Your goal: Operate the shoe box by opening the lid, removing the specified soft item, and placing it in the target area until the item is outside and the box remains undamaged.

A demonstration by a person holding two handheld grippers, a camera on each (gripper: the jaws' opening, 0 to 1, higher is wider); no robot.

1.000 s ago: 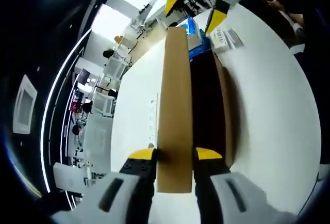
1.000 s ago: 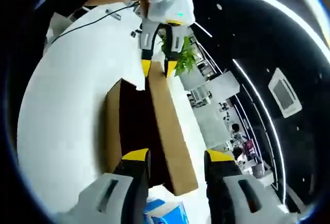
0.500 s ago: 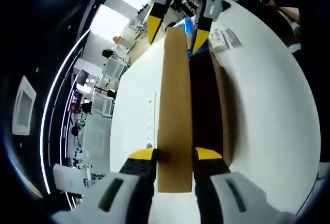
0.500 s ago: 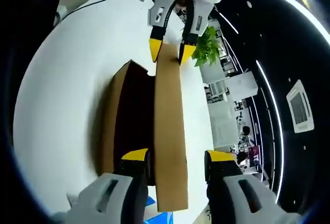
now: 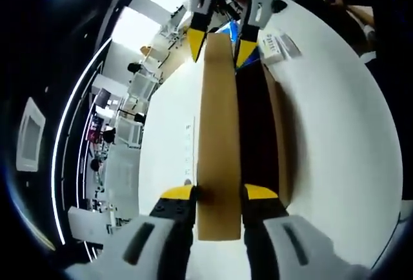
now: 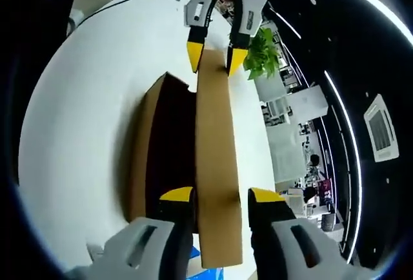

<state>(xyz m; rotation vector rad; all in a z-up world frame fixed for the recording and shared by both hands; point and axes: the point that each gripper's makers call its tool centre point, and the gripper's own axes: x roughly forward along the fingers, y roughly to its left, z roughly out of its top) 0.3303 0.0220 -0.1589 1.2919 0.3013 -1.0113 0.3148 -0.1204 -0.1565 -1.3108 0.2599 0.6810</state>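
At opposite ends, left gripper (image 5: 219,195) and right gripper (image 6: 218,197) pinch the raised lid (image 5: 218,131).

Left tool (image 5: 219,195) and right tool (image 6: 218,197) face each other, both clamped.

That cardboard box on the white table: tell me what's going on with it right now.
A person holds a claw in each hand, and both work the lid of the shoe box from opposite ends. The left claw is clamped on one end of the raised lid, and the right claw straddles the other end, its jaws close against it. The box sits on the white table, its dark interior exposed beside the lid. No soft item can be made out inside yet.
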